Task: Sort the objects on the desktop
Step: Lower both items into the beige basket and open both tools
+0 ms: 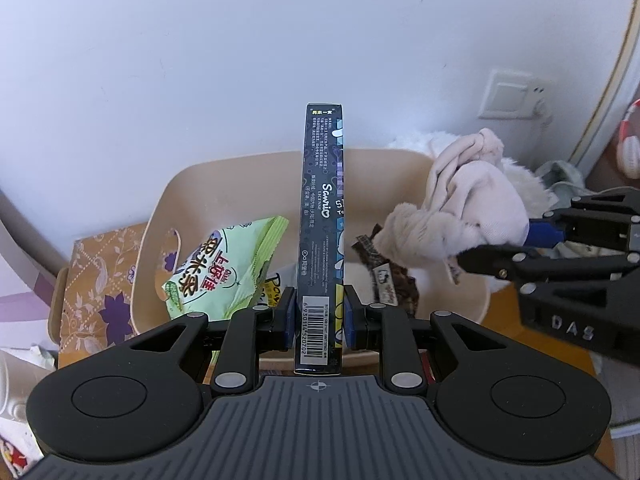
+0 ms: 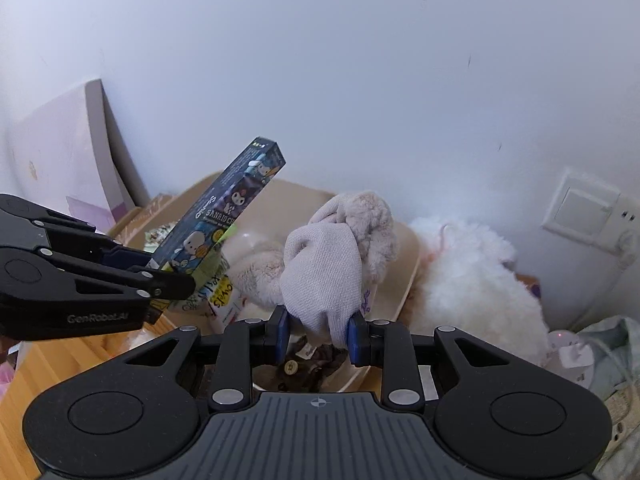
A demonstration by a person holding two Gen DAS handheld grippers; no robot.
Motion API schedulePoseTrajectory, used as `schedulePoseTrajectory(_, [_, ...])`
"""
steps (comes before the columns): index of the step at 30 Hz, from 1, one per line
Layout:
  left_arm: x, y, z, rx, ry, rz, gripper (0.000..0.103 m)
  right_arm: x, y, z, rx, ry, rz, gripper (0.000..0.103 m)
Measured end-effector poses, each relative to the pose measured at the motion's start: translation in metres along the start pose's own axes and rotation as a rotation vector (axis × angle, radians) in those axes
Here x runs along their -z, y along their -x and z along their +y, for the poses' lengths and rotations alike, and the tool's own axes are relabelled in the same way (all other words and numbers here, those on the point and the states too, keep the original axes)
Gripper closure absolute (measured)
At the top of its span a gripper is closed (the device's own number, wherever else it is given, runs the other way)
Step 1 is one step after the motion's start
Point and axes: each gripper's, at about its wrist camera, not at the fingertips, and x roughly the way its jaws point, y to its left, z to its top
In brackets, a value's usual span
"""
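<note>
My left gripper (image 1: pixel 319 320) is shut on a dark Sanrio box (image 1: pixel 322 216), held upright above a beige bin (image 1: pixel 224 172). The box also shows in the right wrist view (image 2: pixel 228 208), tilted, with the left gripper (image 2: pixel 160 276) at its lower end. My right gripper (image 2: pixel 322 334) is shut on a pale pink plush garment (image 2: pixel 332 264), held over the bin's right part (image 2: pixel 408 280). In the left wrist view the garment (image 1: pixel 472 208) hangs from the right gripper (image 1: pixel 496 248). A green snack bag (image 1: pixel 224 268) lies in the bin.
A brown plaid item (image 1: pixel 390 276) and another packet (image 2: pixel 222 300) lie in the bin. A white fluffy thing (image 2: pixel 472 272) sits right of the bin. A patterned box (image 1: pixel 96 280) stands left of it. A wall socket (image 1: pixel 512 96) is behind, on the wooden desk (image 2: pixel 48 364).
</note>
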Motion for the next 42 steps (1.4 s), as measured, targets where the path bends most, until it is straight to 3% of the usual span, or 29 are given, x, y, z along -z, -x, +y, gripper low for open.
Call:
schedulePoseTrajectory(9, [0.0,-0.045,0.0,-0.064,0.001,0.082,0.08,0.011,-0.04,-0.011,0.053,-0.058,0.065,0.077])
schedulePoseTrajectory(17, [0.005,-0.065,-0.006,-0.055,-0.055,0.122,0.08,0.013,-0.054,-0.006,0.088,-0.063,0.096,0.076])
schedulePoseTrajectory(22, [0.009,-0.07,-0.007,-0.012,-0.078,0.129,0.079,0.012,-0.057,0.006,0.125,-0.048,0.106,0.073])
schedulePoseTrajectory(23, [0.011,-0.068,-0.006,0.002,-0.095,0.108,0.076,0.013,-0.057,0.009,0.131,-0.043,0.11,0.071])
schedulePoseTrajectory(25, [0.012,-0.067,-0.004,0.02,-0.093,0.114,0.053,0.014,-0.056,0.013,0.153,-0.036,0.113,0.067])
schedulePoseTrajectory(32, [0.02,-0.041,0.01,0.043,-0.134,0.06,0.041,0.016,-0.038,0.022,0.179,-0.065,0.082,0.047])
schedulePoseTrajectory(34, [0.021,-0.03,0.017,0.045,-0.139,0.041,0.04,0.013,-0.031,0.023,0.18,-0.068,0.064,0.036])
schedulePoseTrajectory(36, [0.021,-0.021,0.024,0.053,-0.14,0.02,0.036,0.012,-0.022,0.025,0.206,-0.077,0.043,0.014])
schedulePoseTrajectory(38, [0.022,-0.011,0.031,0.069,-0.134,-0.001,0.032,0.012,-0.013,0.023,0.198,-0.092,0.014,0.004])
schedulePoseTrajectory(42, [0.026,0.007,0.046,0.097,-0.136,-0.032,0.03,0.019,0.003,0.025,0.196,-0.089,-0.015,0.0])
